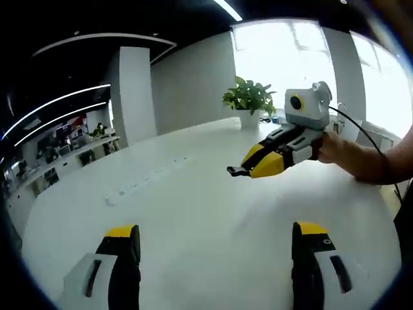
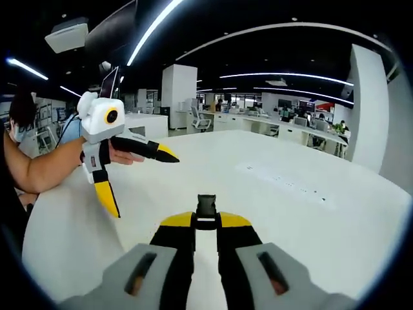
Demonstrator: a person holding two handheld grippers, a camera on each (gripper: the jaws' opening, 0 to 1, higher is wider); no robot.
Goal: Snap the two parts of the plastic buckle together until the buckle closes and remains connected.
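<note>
Now, up close in the right gripper view, the yellow-tipped black right gripper [image 2: 206, 218] has its jaws pinched on a small black plastic buckle part [image 2: 206, 208], held above the broad white table [image 2: 303, 213]. The left gripper [image 2: 139, 177] hangs beside it with jaws spread wide, empty. In the left gripper view, a white power strip [image 1: 139, 184] lies farther along the table, then a leafy green plant in a white pot [image 1: 249, 103]. No writing is readable anywhere.

No legible text, labels, nos. or signs anywhere in either view.
</note>
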